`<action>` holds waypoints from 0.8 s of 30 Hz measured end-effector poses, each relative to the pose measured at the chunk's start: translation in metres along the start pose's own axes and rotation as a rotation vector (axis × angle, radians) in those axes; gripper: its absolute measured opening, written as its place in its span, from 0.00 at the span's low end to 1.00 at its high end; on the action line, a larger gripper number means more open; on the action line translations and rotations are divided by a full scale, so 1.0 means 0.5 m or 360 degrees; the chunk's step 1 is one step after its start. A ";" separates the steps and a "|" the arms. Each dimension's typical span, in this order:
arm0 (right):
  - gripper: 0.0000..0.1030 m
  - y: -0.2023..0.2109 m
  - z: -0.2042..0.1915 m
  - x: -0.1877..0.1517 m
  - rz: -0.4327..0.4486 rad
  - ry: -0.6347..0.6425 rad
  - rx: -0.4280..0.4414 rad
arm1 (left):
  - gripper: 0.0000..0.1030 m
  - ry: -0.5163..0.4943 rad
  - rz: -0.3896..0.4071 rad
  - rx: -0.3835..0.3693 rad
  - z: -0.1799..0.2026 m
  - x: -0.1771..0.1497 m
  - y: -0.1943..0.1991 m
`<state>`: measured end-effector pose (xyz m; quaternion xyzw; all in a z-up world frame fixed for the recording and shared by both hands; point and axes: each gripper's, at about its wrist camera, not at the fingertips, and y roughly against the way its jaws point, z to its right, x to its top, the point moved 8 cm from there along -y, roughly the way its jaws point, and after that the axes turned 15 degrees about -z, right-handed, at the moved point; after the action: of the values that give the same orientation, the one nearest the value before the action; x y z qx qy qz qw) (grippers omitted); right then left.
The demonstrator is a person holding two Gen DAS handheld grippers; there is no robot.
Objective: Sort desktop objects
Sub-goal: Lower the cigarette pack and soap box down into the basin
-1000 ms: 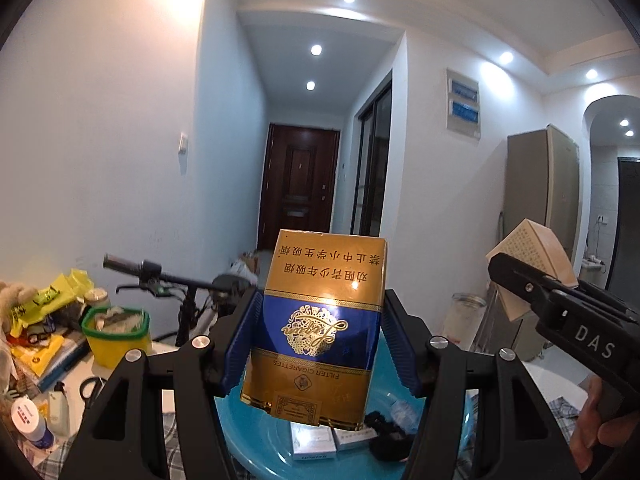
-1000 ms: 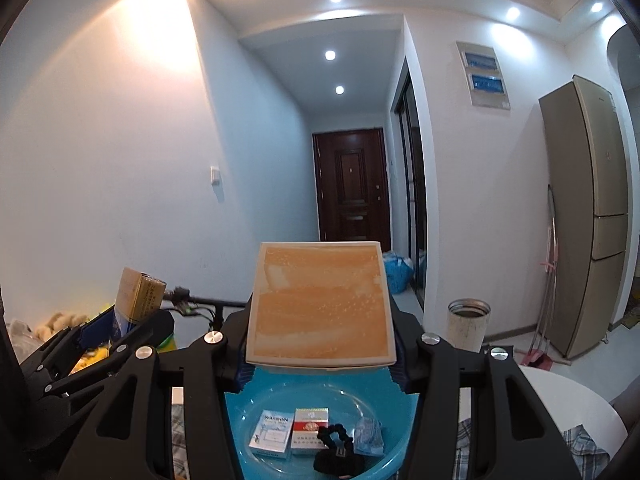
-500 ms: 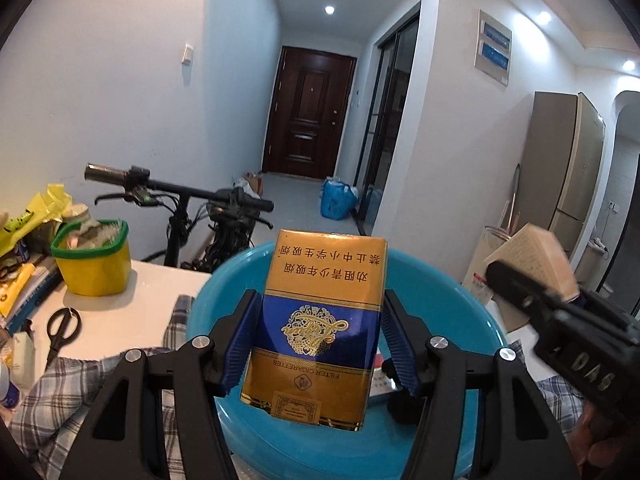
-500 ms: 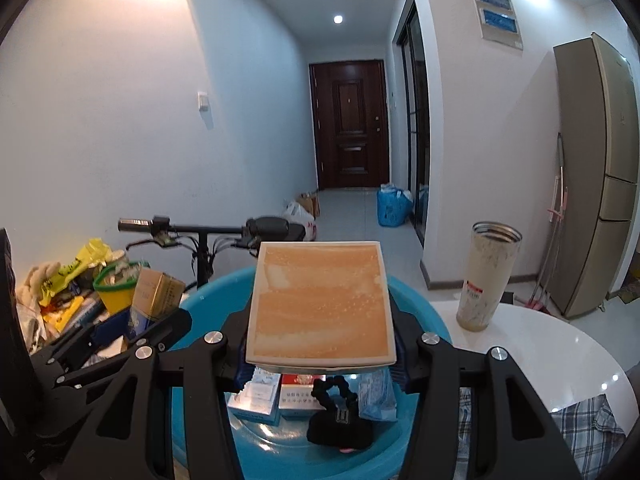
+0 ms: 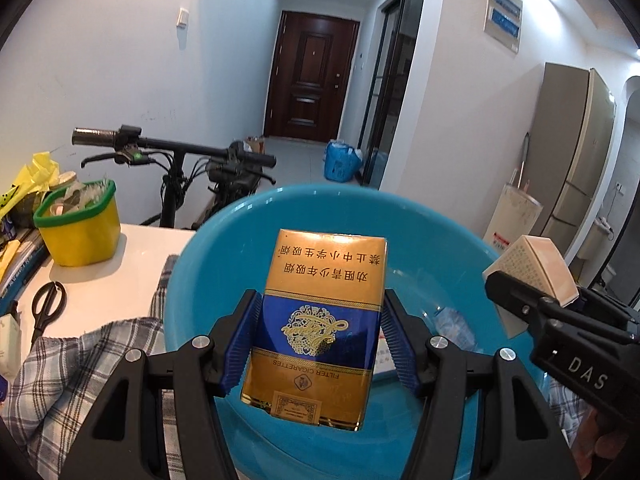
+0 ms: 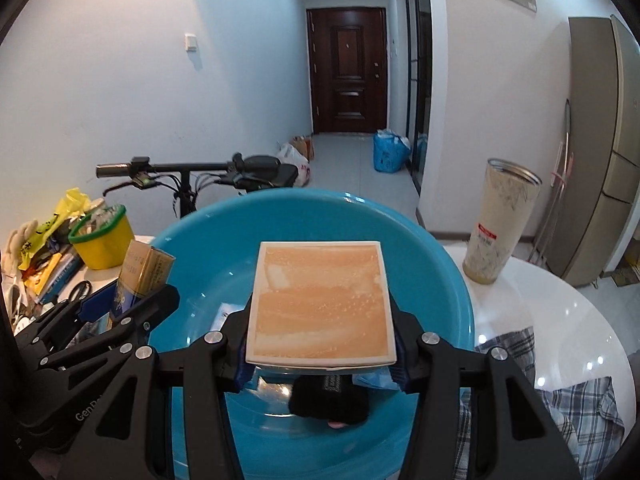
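Centre frame: our left gripper (image 5: 320, 344) clamped on gold cigarette pack (image 5: 320, 320), right gripper (image 6: 320, 344) clamped on orange box (image 6: 320, 300), both over blue basin (image 6: 192, 232), ready to drop.

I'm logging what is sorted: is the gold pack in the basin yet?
Not yet. The gold pack is clamped in the left gripper, held above the basin.

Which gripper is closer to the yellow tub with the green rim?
Left. The left gripper, holding the gold and blue pack, sits on the yellow tub's side; the right gripper with the orange box is farther over the blue basin.
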<state>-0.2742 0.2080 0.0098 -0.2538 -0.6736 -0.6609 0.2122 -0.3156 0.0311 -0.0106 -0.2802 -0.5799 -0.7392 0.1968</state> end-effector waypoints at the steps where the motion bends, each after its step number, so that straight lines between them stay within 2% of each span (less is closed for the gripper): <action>1: 0.49 -0.006 0.003 -0.002 -0.0015 -0.0006 -0.0001 | 0.61 0.0001 -0.0009 0.0000 -0.001 -0.002 -0.005; 24: 0.49 -0.063 0.005 -0.026 -0.0153 -0.0001 -0.0005 | 0.61 0.0038 -0.0104 0.0009 -0.009 -0.016 -0.039</action>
<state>-0.2837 0.2097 -0.0228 -0.2218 -0.6840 -0.6713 0.1797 -0.3220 0.0314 -0.0310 -0.2517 -0.5886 -0.7468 0.1802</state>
